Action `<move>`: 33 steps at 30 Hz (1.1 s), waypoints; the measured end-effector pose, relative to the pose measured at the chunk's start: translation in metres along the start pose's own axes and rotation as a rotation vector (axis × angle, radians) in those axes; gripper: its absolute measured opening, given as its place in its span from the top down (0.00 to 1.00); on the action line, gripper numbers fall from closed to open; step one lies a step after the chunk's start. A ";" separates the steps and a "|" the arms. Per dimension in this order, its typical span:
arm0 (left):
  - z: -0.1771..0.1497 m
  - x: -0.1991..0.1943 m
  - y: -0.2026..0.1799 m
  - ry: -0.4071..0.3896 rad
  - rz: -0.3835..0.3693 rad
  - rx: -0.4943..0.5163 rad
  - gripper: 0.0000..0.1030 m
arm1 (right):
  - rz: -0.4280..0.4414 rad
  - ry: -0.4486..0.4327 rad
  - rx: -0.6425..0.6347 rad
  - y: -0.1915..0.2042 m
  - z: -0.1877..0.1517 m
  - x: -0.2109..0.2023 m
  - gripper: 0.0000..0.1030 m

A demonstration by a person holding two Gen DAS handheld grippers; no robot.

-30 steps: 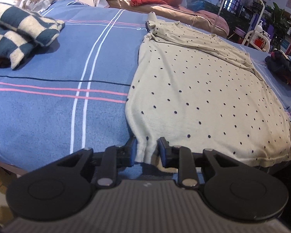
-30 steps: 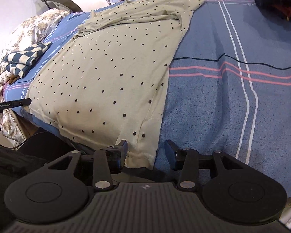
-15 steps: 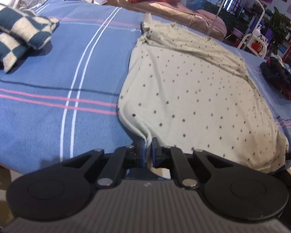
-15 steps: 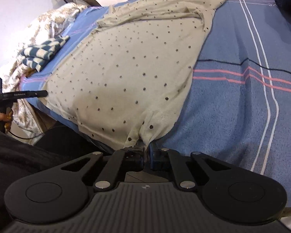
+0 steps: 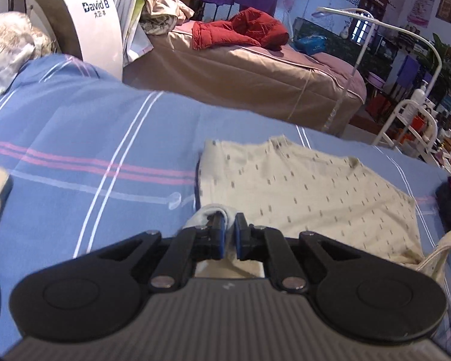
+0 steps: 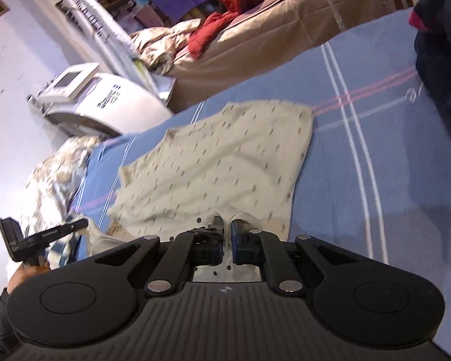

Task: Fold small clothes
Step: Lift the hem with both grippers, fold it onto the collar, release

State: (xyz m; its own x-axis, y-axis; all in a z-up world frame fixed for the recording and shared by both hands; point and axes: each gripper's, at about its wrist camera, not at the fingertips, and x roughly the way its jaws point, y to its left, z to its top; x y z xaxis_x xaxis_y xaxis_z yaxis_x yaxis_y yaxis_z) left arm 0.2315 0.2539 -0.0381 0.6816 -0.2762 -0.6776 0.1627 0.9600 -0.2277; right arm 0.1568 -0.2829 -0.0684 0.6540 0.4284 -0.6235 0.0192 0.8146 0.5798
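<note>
Blue striped bedsheet [image 5: 75, 156] in foreground. Brown-covered bed [image 5: 255, 72] behind. White "David B" machine [image 5: 84, 15] at bedsheet's far-left corner. Posters on wall [image 5: 421, 3].

I work over a blue striped bed [image 5: 75, 138]. On it lie the dotted beige shirt [image 5: 309, 186], a dark clothes pile [image 6: 439, 48] and a floral quilt [image 6: 54, 171].
</note>
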 end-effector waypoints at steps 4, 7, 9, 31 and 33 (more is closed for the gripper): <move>0.061 0.065 -0.012 -0.009 0.034 0.016 0.94 | -0.077 -0.036 0.022 -0.017 0.052 0.035 0.90; 0.086 0.111 -0.020 0.020 0.048 0.028 0.94 | -0.117 -0.038 0.036 -0.029 0.075 0.060 0.90; 0.092 0.139 -0.023 0.059 0.071 0.040 0.94 | -0.150 -0.033 0.048 -0.036 0.081 0.073 0.90; 0.020 0.146 -0.124 0.064 0.127 0.448 0.28 | -0.142 0.019 -0.603 0.044 0.025 0.115 0.78; 0.005 0.159 -0.133 0.087 0.165 0.455 0.29 | -0.194 0.034 -0.633 0.049 0.018 0.130 0.79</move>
State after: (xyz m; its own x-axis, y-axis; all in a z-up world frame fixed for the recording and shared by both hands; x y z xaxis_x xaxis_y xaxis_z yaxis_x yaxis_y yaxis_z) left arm 0.3221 0.0828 -0.1119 0.6659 -0.1027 -0.7389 0.3658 0.9082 0.2035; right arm 0.2559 -0.1942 -0.1115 0.6591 0.2541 -0.7078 -0.3204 0.9464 0.0414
